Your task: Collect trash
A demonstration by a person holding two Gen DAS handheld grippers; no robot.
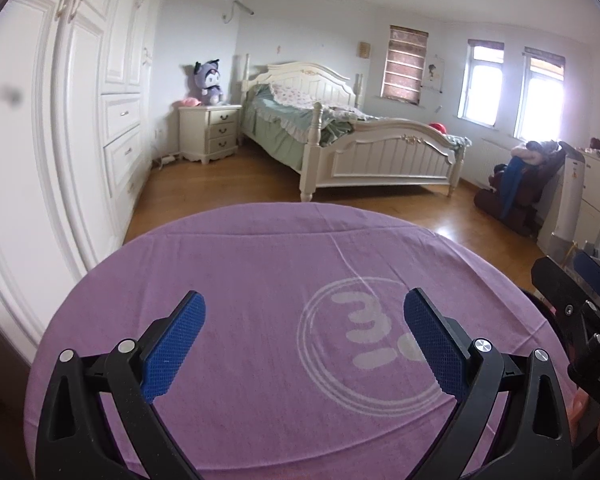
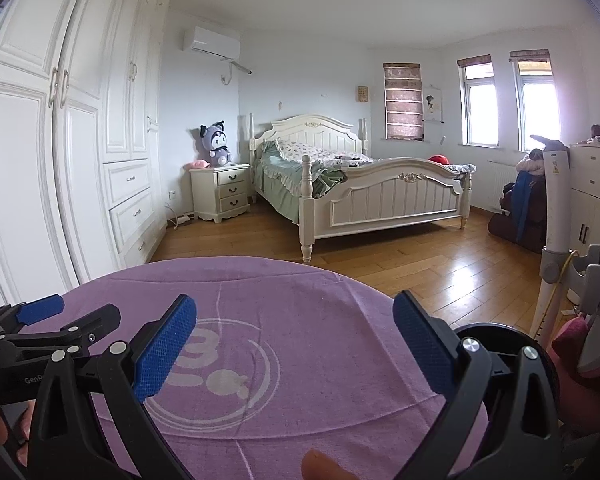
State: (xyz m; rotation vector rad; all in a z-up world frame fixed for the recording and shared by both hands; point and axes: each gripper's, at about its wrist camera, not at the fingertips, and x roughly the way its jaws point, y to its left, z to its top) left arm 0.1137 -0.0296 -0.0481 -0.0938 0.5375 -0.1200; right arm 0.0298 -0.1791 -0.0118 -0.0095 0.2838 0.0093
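Note:
My left gripper (image 1: 304, 308) is open and empty, held above a table covered with a purple cloth (image 1: 260, 264) that bears a white circular logo (image 1: 364, 336). My right gripper (image 2: 294, 312) is open and empty above the same purple cloth (image 2: 300, 360), to the right of the left one. The right gripper shows at the right edge of the left wrist view (image 1: 580, 300); the left gripper shows at the left edge of the right wrist view (image 2: 40, 320). No trash shows on the cloth in either view.
Behind the table lie a wooden floor (image 1: 228, 184), a white bed (image 1: 364, 148), a nightstand (image 1: 210, 132) with a plush toy (image 1: 208, 82), and white wardrobes (image 1: 72, 120) on the left. Clothes pile (image 1: 528, 176) and white furniture (image 2: 588, 184) stand on the right.

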